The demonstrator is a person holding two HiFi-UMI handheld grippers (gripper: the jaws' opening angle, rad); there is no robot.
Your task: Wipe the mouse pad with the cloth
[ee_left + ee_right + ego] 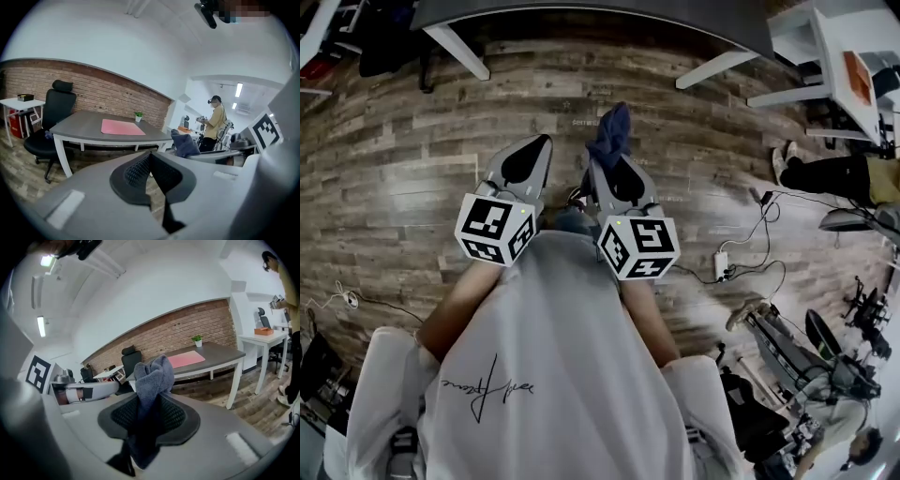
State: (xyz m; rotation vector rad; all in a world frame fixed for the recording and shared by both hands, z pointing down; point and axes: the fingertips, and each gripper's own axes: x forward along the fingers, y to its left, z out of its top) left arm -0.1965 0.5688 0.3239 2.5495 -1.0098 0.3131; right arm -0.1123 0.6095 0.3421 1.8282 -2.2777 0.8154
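Observation:
A pink mouse pad lies flat on a grey table some way ahead of me. My right gripper is shut on a blue-grey cloth, which bunches up above its jaws. The cloth also shows off to the right in the left gripper view. My left gripper is shut with nothing in it. Both grippers are held in front of my chest, above the wooden floor and well short of the table.
A black office chair stands left of the grey table, and a small potted plant sits at its far edge. White desks and a person are off to the right. Cables and a power strip lie on the floor.

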